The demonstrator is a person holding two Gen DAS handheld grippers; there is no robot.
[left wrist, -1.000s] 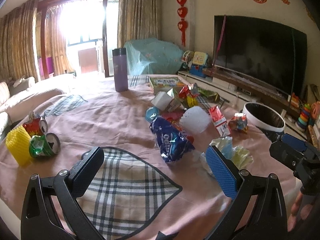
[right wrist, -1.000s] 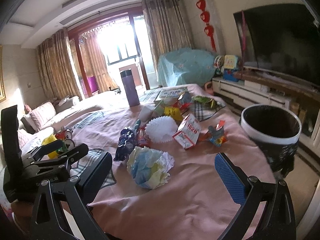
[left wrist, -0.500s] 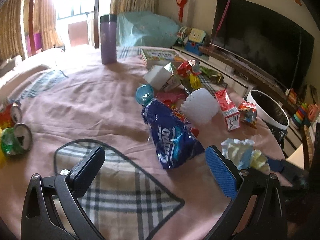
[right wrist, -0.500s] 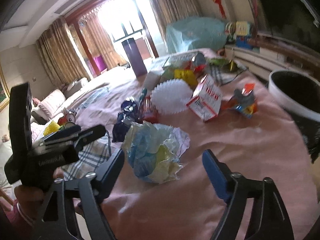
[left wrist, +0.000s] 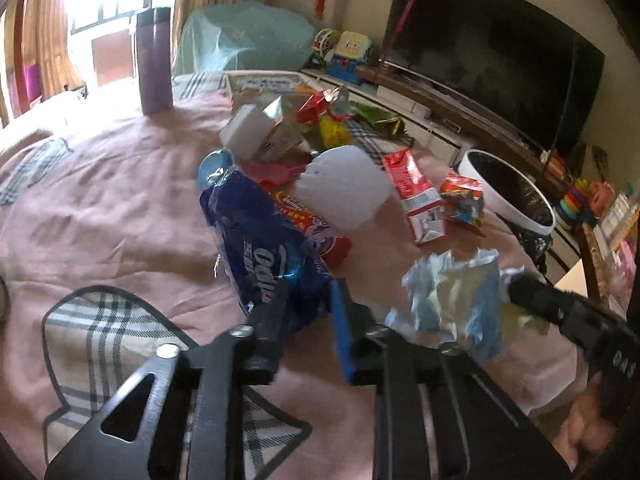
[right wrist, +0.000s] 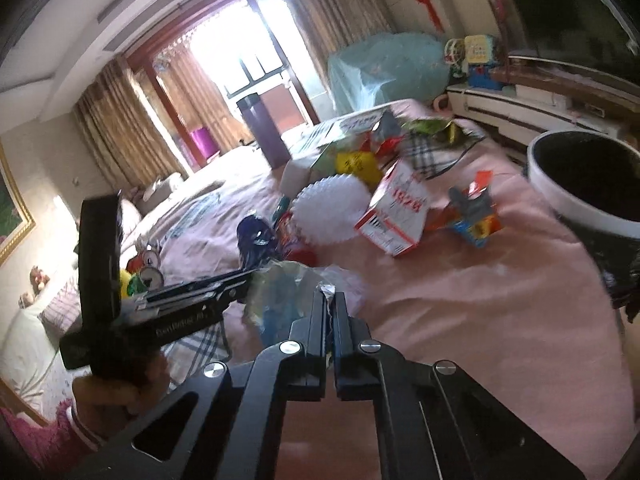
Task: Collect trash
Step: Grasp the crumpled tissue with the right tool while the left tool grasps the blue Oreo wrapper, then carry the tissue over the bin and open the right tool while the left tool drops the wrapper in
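Trash lies spread over a table with a pink cloth (left wrist: 100,200). My left gripper (left wrist: 306,296) is closing, and its jaws press on the near end of a blue snack bag (left wrist: 256,232). My right gripper (right wrist: 330,296) is shut and pinches an edge of a crumpled wad of blue, white and yellow paper (right wrist: 280,292). The left wrist view shows that wad (left wrist: 452,296) to the right of the bag, with one dark right finger (left wrist: 536,300) against it. A white-rimmed bin (right wrist: 580,200) with a black liner stands off the table's right edge.
Beyond the bag lie a white foam net (left wrist: 344,188), a red milk carton (left wrist: 416,196), a crumpled snack wrapper (left wrist: 464,196) and more packets. A purple tumbler (left wrist: 154,40) stands at the far side. A checked patch (left wrist: 120,340) covers the near cloth. A hand (right wrist: 120,392) holds the left gripper.
Both grippers moved forward and down to the trash. The left jaws went from wide open to closed around the blue bag. The right jaws closed onto the paper wad.
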